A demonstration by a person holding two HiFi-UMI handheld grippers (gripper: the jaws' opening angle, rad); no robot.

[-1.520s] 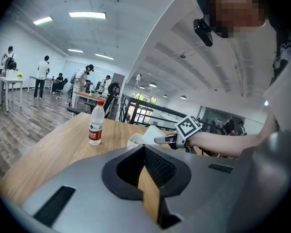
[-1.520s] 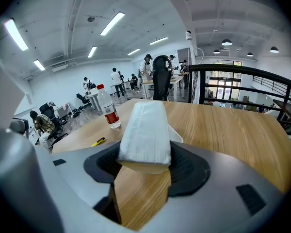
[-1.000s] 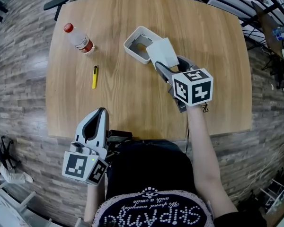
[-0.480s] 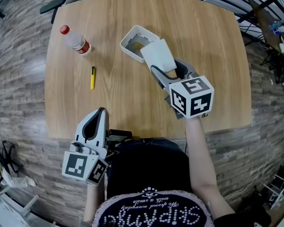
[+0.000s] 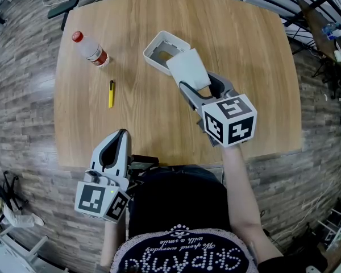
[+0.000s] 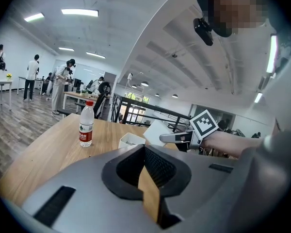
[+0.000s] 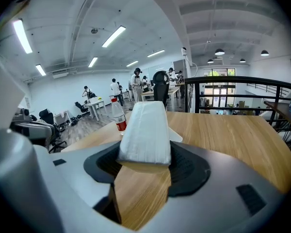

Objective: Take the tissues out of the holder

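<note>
Right gripper (image 5: pixel 198 89) clamped on the tissues (image 5: pixel 188 68), held above the table (image 5: pixel 159 124) just beside the white holder (image 5: pixel 154 56), apparently clear of it for setting aside; left gripper (image 5: pixel 117 138), jaws together and empty, idle at the near table edge

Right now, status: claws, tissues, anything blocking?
Right claw shut on tissues, held up beside the holder. Left claw shut, empty, idle. Bottle and yellow pen off left, nothing blocking.
</note>
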